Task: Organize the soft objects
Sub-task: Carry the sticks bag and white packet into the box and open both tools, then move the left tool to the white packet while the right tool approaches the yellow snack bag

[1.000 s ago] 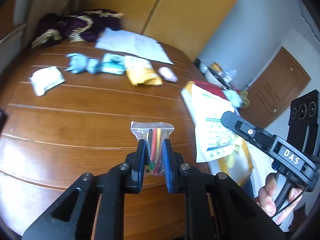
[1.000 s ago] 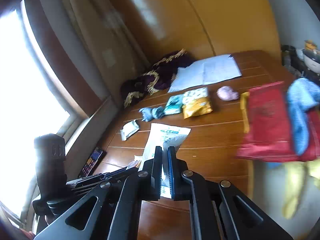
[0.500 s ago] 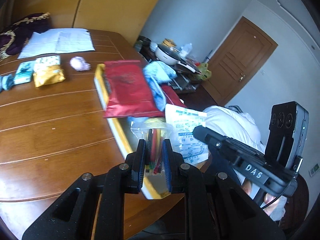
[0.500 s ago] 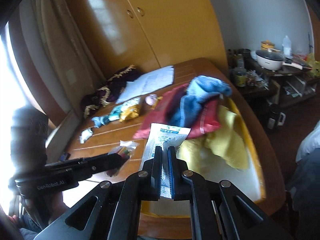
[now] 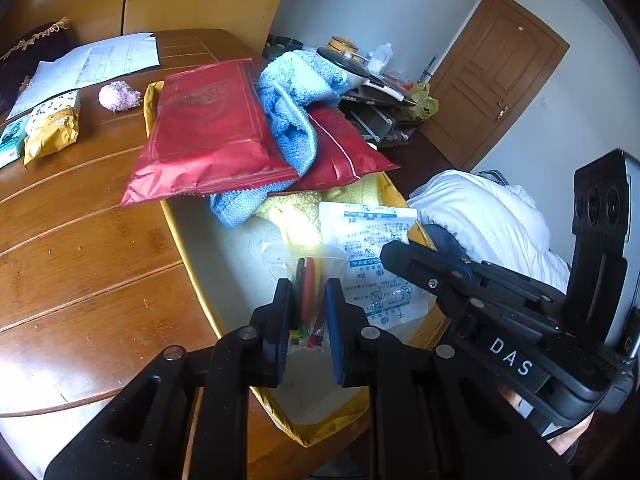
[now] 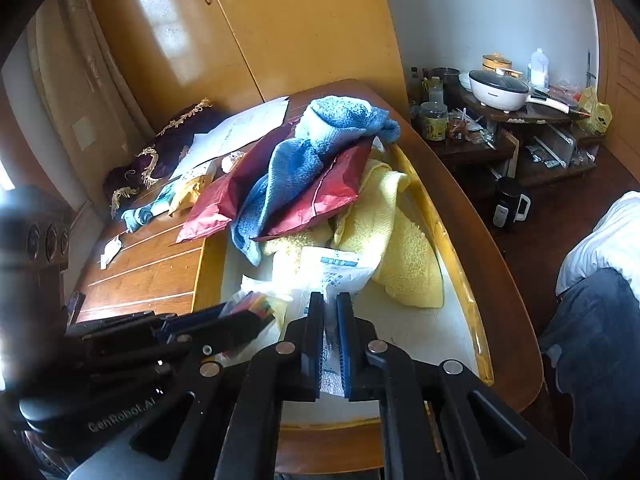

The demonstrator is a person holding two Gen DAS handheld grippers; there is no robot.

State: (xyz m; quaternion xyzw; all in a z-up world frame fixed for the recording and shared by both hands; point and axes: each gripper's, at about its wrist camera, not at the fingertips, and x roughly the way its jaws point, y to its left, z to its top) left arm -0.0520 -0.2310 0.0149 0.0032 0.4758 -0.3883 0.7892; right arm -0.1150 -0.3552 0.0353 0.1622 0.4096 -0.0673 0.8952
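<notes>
My left gripper (image 5: 306, 285) is shut on a clear zip bag of coloured sticks (image 5: 307, 264), held over the near end of a yellow-rimmed white tray (image 5: 224, 248). My right gripper (image 6: 330, 300) grips a white printed packet (image 6: 334, 270) just beside it over the same tray (image 6: 404, 332); its jaws are starting to open, with the packet still between the pads. In the tray's far half lie red pouches (image 5: 208, 132), a blue towel (image 5: 296, 96) and a yellow towel (image 6: 396, 240). The left gripper (image 6: 256, 318) and its bag (image 6: 254, 304) also show in the right wrist view.
On the wooden table (image 5: 80, 240) left of the tray lie a yellow snack pack (image 5: 50, 132), a pink fluffy ball (image 5: 119, 96) and papers (image 5: 92, 64). A side table with a cooker (image 6: 498, 88) stands behind. A person's leg (image 6: 592, 340) is at the right.
Both grippers have swung from over the table's middle to above the tray, each carrying its bag. The two bags now hang side by side over the tray's near end.
</notes>
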